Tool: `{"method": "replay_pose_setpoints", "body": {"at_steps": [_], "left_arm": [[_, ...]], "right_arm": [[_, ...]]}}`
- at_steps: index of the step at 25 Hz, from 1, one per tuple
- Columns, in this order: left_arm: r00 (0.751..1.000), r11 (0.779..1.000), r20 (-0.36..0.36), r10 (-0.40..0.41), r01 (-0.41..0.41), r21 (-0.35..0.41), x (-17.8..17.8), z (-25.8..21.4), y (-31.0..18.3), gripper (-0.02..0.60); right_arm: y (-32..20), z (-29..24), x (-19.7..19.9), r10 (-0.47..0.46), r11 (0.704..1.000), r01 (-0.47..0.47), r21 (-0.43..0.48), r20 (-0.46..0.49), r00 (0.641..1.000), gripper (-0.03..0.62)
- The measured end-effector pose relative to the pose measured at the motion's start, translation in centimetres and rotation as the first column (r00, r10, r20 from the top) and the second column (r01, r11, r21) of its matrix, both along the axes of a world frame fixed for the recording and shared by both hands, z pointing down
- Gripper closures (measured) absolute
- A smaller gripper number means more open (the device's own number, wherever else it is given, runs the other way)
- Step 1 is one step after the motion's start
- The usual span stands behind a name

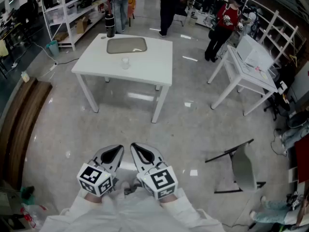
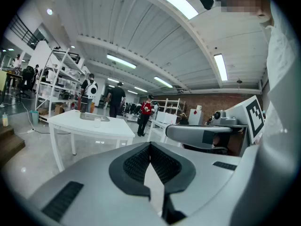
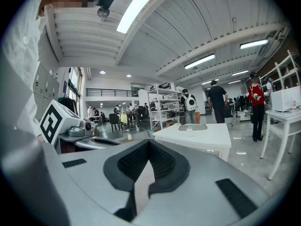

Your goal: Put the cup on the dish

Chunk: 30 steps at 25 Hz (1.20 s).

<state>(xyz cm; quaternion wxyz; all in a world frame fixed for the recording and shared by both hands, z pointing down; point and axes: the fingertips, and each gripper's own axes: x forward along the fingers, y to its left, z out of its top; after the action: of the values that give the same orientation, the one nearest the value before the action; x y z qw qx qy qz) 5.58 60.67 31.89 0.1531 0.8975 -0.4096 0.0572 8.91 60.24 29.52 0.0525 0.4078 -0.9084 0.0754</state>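
Standing on the white rectangular surface (image 1: pixel 154 66) near the flat grey dish (image 1: pixel 126 45), the small clear cup (image 1: pixel 125 62) is well apart from the left tongs (image 1: pixel 114 152) and the right tongs (image 1: pixel 140 152), both pressed together, empty.

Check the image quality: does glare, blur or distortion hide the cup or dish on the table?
Head view: evenly lit and sharp; bright patches glare on the glossy floor, not on the cup or dish. Left gripper view and right gripper view: strong fisheye, dark corners, both things tiny and far.

Bright overhead strip lights (image 3: pixel 141 4), glare on floor (image 1: pixel 140 96), fisheye edges w/ dark vignette.
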Motion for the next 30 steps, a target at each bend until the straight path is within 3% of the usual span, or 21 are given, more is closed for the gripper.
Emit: {"method": "replay_pose_setpoints", "body": {"at_steps": [13,21,26,30], "left_arm": [[1.0,1.0,-0.001,-0.026,0.026,-0.002,0.6,0.2,-1.6,0.575],[0.998,0.998,-0.022,-0.059,0.06,0.009,1.1,0.9,-3.3,0.575],[0.995,0.995,-0.026,-0.094,0.093,-0.048,0.8,2.6,-4.1,0.575],[0.997,0.997,-0.031,-0.064,0.062,-0.042,1.4,2.6,-5.9,0.575]], "right_arm": [[-0.8,0.4,0.2,-0.046,0.999,0.046,-0.02,-0.022,0.999,0.582],[-3.3,0.1,1.9,-0.018,0.999,0.018,0.038,0.014,1.0,0.58],[-4.3,2.2,3.7,0.006,0.999,-0.006,-0.038,0.01,1.0,0.58],[-5.7,2.6,3.0,-0.047,0.998,0.047,-0.05,0.009,0.999,0.58]]}}
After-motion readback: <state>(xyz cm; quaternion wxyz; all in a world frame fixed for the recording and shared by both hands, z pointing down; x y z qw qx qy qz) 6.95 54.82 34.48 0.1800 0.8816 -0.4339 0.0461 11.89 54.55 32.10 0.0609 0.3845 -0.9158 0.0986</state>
